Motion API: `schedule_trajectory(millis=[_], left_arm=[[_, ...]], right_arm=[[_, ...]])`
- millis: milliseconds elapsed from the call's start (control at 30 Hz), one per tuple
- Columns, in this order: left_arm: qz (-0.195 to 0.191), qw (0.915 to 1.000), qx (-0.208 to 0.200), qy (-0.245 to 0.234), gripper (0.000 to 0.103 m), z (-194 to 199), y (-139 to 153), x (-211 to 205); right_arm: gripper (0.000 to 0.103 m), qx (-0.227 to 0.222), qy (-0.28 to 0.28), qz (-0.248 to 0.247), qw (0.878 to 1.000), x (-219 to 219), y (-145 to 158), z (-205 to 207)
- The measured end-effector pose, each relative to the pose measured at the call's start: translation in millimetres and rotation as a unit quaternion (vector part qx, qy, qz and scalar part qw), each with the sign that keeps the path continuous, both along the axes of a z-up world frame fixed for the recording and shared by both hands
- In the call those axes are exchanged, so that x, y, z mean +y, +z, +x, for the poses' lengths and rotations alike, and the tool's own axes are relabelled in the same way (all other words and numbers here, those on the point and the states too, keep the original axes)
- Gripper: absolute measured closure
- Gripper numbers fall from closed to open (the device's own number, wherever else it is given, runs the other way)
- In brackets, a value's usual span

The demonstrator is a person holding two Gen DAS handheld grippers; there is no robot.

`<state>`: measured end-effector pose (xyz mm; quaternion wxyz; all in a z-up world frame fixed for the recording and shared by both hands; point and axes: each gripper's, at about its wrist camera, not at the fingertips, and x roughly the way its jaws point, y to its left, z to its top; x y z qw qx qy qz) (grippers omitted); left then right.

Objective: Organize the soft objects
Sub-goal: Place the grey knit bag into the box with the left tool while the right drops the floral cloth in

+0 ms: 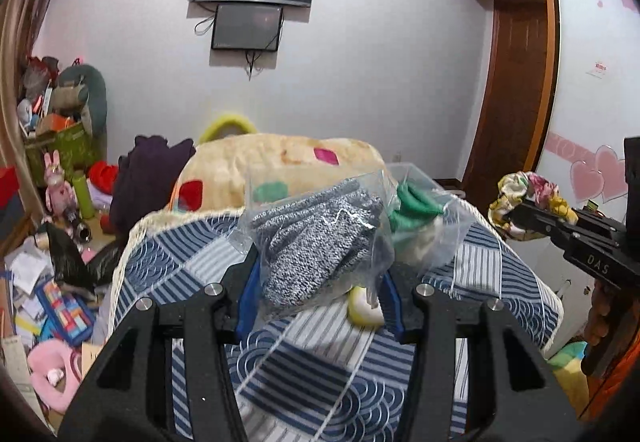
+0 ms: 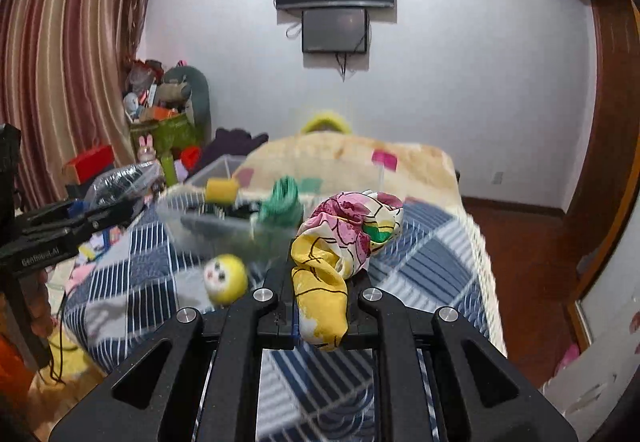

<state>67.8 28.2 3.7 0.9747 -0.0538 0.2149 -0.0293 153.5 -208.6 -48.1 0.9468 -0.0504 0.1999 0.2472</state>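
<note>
Grey knit fabric in clear plastic bag [image 1: 320, 242], clamped by left gripper [image 1: 320, 274], held above blue-striped quilt [image 1: 304, 362]. Floral yellow-pink cloth [image 2: 340, 242] pinched in right gripper [image 2: 320, 294]. Est. mid-task: both items airborne; clear plastic bin [image 2: 224, 218] w/ green fabric, round yellow plush toy [image 2: 224, 278] still loose.

Bed [image 2: 432, 242] under blue-white patterned quilt; cream blanket [image 2: 348, 158] heaped at far end; clear plastic bin [image 2: 218, 166] far left; yellow round toy [image 2: 225, 279] near left.
</note>
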Motion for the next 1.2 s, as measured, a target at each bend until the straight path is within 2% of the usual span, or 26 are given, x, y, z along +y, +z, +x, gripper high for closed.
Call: schedule_trajectory(millis=[167, 333, 600, 767, 967, 1067, 1133, 1200], left_arm=[[-0.001, 1.0000, 0.001, -0.002, 0.053, 24, 6, -2], [0.011, 0.9998, 0.017, 0.005, 0.053, 49, 0, -6], [0.017, 0.9988, 0.045, 0.000, 0.053, 83, -17, -14], [0.036, 0.9974, 0.062, -0.004, 0.053, 101, -27, -23], [0.039, 0.9964, 0.075, -0.001, 0.051, 111, -37, -25], [0.039, 0.9962, 0.077, -0.004, 0.047, 110, -39, -27], [0.042, 0.9962, 0.076, -0.002, 0.043, 108, -39, -27], [0.035, 0.9964, 0.077, -0.006, 0.037, 105, -37, -26]], right_arm=[[0.092, -0.017, -0.004, 0.007, 1.000, 10, 14, 17], [0.092, -0.015, -0.003, 0.009, 1.000, 22, 19, 38], [0.092, 0.024, -0.006, -0.004, 1.000, 40, -1, 69], [0.092, 0.058, 0.004, -0.017, 0.998, 49, -19, 85], [0.092, 0.071, 0.000, -0.024, 0.997, 48, -27, 90], [0.091, 0.071, -0.006, -0.042, 0.997, 49, -27, 89], [0.086, 0.071, -0.005, -0.051, 0.996, 48, -27, 86], [0.075, 0.074, -0.004, -0.051, 0.996, 45, -26, 84]])
